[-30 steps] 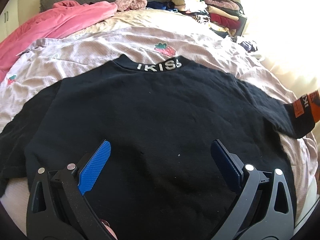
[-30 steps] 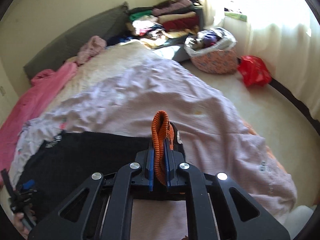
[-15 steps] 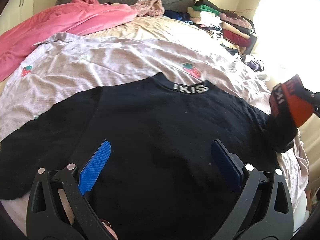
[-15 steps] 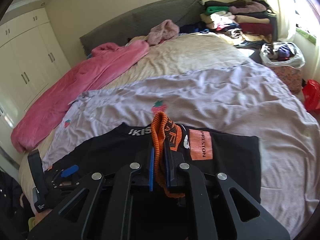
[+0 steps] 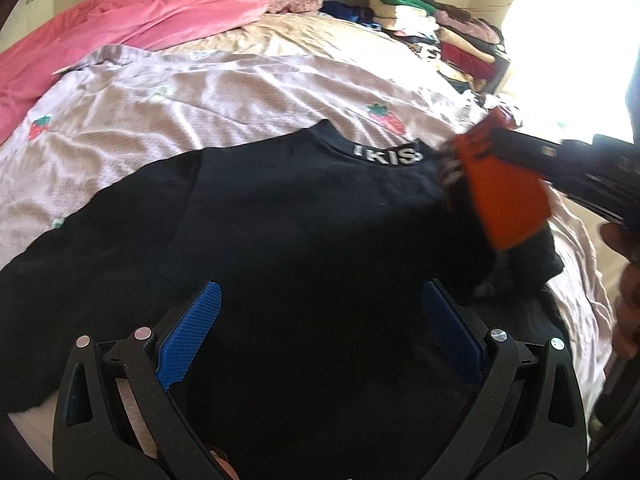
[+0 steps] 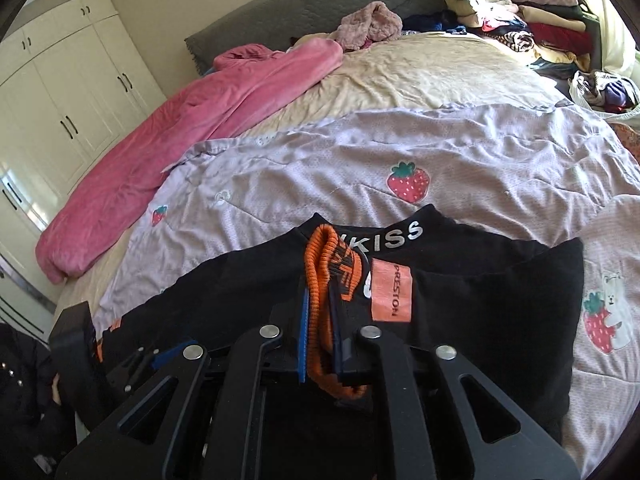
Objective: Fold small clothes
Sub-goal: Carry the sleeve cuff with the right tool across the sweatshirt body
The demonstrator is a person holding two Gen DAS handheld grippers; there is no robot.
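A black sweatshirt (image 5: 300, 220) with "IKISS" on its collar (image 6: 404, 234) lies flat on the bed. My right gripper (image 6: 319, 296) is shut on the sleeve's orange ribbed cuff (image 6: 320, 252), and its jaws are starting to open with the cuff still between the pads. The sleeve is folded inward over the chest, showing an orange "PRESTON" patch (image 6: 390, 292). In the left wrist view the cuff (image 5: 504, 200) hangs by the collar's right end, with the right gripper's black frame (image 5: 580, 168) behind it. My left gripper (image 5: 320, 286) is open above the sweatshirt's lower middle, holding nothing.
A lilac quilt with strawberries (image 6: 408, 182) covers the bed under the sweatshirt. A pink blanket (image 6: 180, 136) lies along the left side. Stacked clothes (image 6: 520, 12) sit at the far right corner, and white wardrobes (image 6: 60, 92) stand left. A person's hand (image 5: 624, 292) shows at right.
My right gripper swung left with the cuff, from beside the bed's right edge to over the chest by the collar, folding the sleeve inward. The left gripper drifted a little and stayed open.
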